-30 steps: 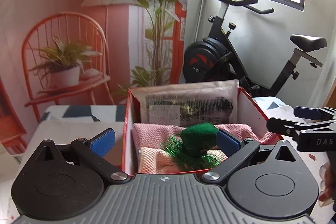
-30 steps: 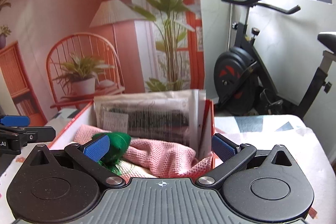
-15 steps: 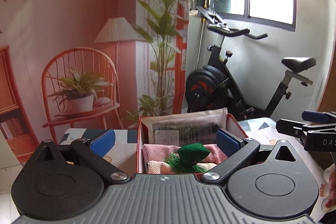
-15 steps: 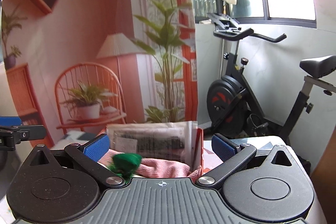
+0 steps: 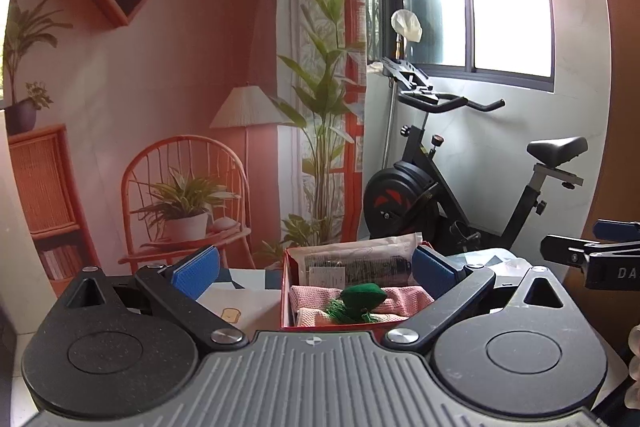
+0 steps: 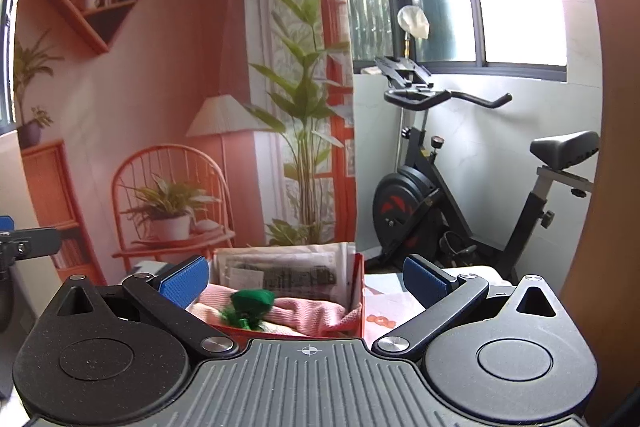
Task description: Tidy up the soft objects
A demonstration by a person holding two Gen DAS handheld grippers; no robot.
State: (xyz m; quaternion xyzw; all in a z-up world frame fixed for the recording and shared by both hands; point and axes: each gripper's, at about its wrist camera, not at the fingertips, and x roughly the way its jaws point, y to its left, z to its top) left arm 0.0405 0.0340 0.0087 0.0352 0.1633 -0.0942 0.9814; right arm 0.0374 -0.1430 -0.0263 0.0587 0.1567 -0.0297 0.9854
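Both grippers have pulled back from the red box. Left wrist view: left gripper [image 5: 314,267] is spread apart and empty; red box [image 5: 285,291] sits at 12 o'clock, holding pink cloth [image 5: 404,297] under the green plush [image 5: 362,297]. Right wrist view: right gripper [image 6: 306,281] is likewise apart; red box [image 6: 358,301] lies at 11 o'clock on the bench [image 6: 384,301].

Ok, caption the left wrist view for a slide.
Open left gripper faces a red box holding pink cloths and a green soft toy.

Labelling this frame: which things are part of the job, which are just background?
Job: red box; pink cloth; green soft toy; plastic packet; left tool and right tool, both open.
Background: exercise bike; patterned tablecloth.
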